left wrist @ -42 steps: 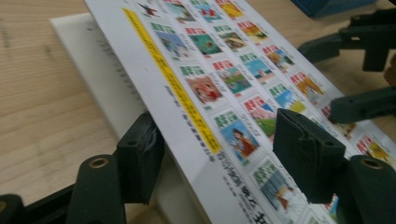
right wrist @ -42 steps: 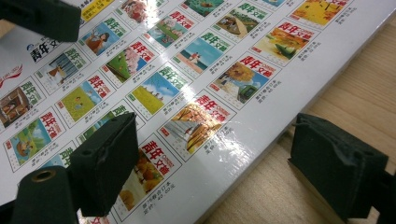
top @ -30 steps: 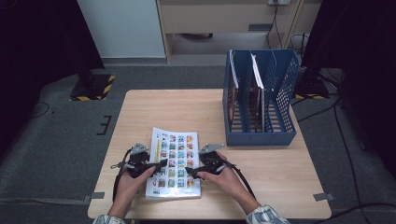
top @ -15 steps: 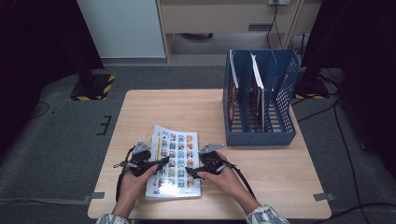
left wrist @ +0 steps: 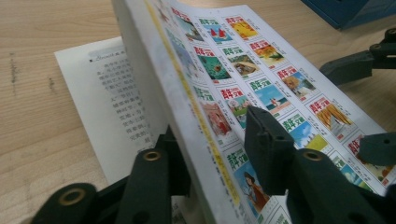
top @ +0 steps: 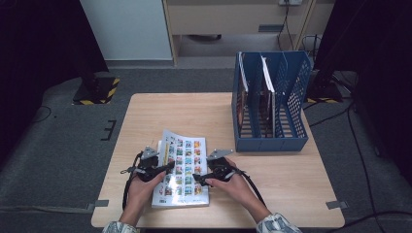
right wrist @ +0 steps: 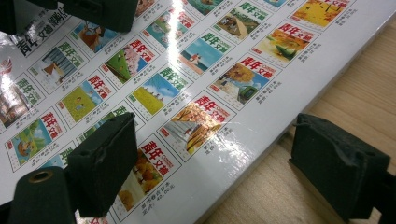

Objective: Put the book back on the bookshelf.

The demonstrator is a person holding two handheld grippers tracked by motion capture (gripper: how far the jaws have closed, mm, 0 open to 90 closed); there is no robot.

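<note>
Two grippers work one magazine [top: 182,170] near the front edge of the table [top: 272,194]. The magazine lies back cover up, printed with rows of small colour pictures, and its left edge is lifted off the wood. Left gripper [top: 163,167]: jaws have just been closing, and in the left gripper view they straddle the raised block of pages [left wrist: 187,93], one pad [left wrist: 266,149] on the printed cover, the other under the pages; the lower contact is hidden, so a firm pinch looks likely but I cannot confirm it. A loose inner page [left wrist: 116,107] lies flat on the table beneath the lifted part. Right gripper [top: 201,178]: jaws spread wide, gripping nothing; in its own view one pad [right wrist: 105,163] hovers over the cover and the other [right wrist: 336,163] stands over bare wood just beyond the magazine's right edge. Blue file rack [top: 269,104] stands well apart at the far right of the table, already holding a few upright items. Step in hand, as I judge it: picking up the magazine by its left side, probably bound for the rack. Next move calls for a secure bite by the left jaws on the whole page block, not just the cover, then the right jaws closing on the opposite edge before any lift, or the pages may fan open and sag.
</note>
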